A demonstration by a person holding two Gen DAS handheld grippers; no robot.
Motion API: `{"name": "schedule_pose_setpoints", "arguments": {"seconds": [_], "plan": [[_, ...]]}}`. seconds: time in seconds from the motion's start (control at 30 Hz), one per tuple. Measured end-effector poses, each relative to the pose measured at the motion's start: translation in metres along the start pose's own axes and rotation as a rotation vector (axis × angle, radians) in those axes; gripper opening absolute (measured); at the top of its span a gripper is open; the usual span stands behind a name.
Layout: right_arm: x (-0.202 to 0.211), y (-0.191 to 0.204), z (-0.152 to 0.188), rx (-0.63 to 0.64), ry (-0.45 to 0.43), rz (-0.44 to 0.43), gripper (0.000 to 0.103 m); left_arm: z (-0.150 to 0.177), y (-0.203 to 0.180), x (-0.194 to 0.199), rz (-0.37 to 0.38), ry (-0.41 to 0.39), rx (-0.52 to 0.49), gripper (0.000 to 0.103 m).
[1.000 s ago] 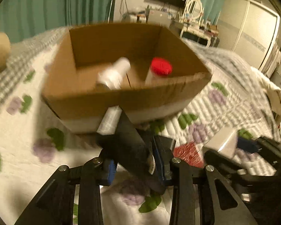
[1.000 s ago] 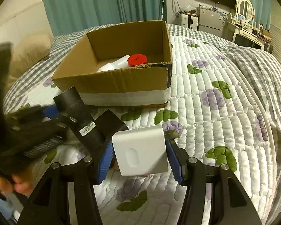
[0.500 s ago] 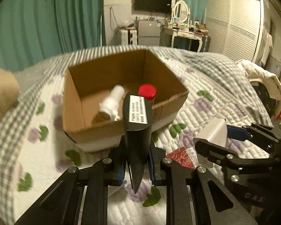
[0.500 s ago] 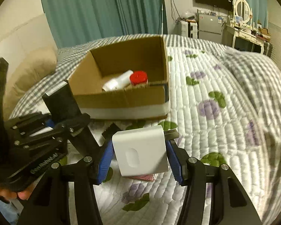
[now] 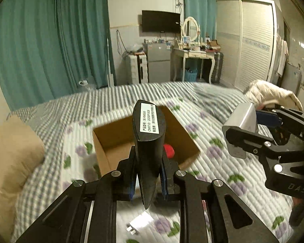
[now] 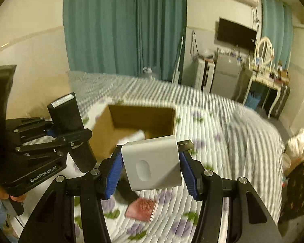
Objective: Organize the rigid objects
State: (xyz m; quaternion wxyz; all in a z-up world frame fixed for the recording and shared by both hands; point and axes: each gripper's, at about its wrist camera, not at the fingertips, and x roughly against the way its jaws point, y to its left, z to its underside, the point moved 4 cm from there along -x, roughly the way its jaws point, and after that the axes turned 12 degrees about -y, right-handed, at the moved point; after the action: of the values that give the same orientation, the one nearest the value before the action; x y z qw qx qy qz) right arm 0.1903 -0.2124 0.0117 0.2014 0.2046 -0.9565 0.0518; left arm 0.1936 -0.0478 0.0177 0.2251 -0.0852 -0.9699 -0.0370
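Observation:
My left gripper (image 5: 147, 179) is shut on a black wedge-shaped device (image 5: 149, 141) with a white label, held upright high above the bed. My right gripper (image 6: 152, 171) is shut on a white charger block (image 6: 152, 163) with metal prongs. Each gripper shows in the other's view: the right one with the charger (image 5: 242, 127) and the left one with the black device (image 6: 71, 129). The open cardboard box (image 5: 113, 139) lies below and ahead on the quilt; it also shows in the right wrist view (image 6: 137, 119). Inside are a red-capped container (image 5: 169, 150) and a white bottle (image 6: 134, 136).
A red flat packet (image 6: 141, 209) and a small white plug (image 5: 138, 222) lie on the flowered quilt (image 5: 212, 174) near me. A tan pillow (image 5: 12, 154) is at the left. Teal curtains, a dresser and a wardrobe stand beyond the bed.
Both grippers have risen well above the bed with their objects and tilted up, so the box looks smaller and lower. The black device now stands upright in the left gripper.

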Motion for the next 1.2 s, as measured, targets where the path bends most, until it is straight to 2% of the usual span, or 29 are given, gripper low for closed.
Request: {"name": "schedule_pose_setpoints", "arguments": {"seconds": [0.13, 0.27, 0.4, 0.57, 0.8, 0.9, 0.97, 1.0, 1.2], "plan": [[-0.022, 0.005, -0.032, 0.017, -0.022, -0.014, 0.054, -0.020, 0.022, -0.023, -0.037, 0.016, 0.021, 0.020], [-0.053, 0.007, -0.040, 0.025, 0.003, -0.019, 0.054, -0.012, 0.035, -0.055, -0.058, 0.076, 0.034, 0.020], [-0.084, 0.008, -0.027, 0.024, 0.053, -0.016, 0.054, 0.013, 0.041, -0.090, -0.065, 0.142, 0.048, 0.020], [-0.120, 0.000, 0.004, 0.016, 0.132, -0.016, 0.054, 0.046, 0.044, -0.128, -0.067, 0.239, 0.050, 0.020], [-0.149, -0.010, 0.024, 0.011, 0.168, -0.031, 0.054, 0.057, 0.047, -0.154, -0.065, 0.256, 0.028, 0.020], [-0.162, -0.015, 0.026, 0.007, 0.172, -0.037, 0.054, 0.050, 0.050, -0.159, -0.071, 0.222, 0.014, 0.028], [-0.171, -0.017, 0.026, -0.003, 0.180, -0.043, 0.054, 0.043, 0.053, -0.160, -0.092, 0.206, -0.001, 0.064], [-0.175, -0.018, 0.027, -0.006, 0.183, -0.045, 0.054, 0.038, 0.054, -0.159, -0.100, 0.188, -0.006, 0.068], [-0.197, -0.020, 0.031, -0.009, 0.202, -0.056, 0.054, 0.016, 0.065, -0.149, -0.102, 0.123, 0.006, 0.070]]}}
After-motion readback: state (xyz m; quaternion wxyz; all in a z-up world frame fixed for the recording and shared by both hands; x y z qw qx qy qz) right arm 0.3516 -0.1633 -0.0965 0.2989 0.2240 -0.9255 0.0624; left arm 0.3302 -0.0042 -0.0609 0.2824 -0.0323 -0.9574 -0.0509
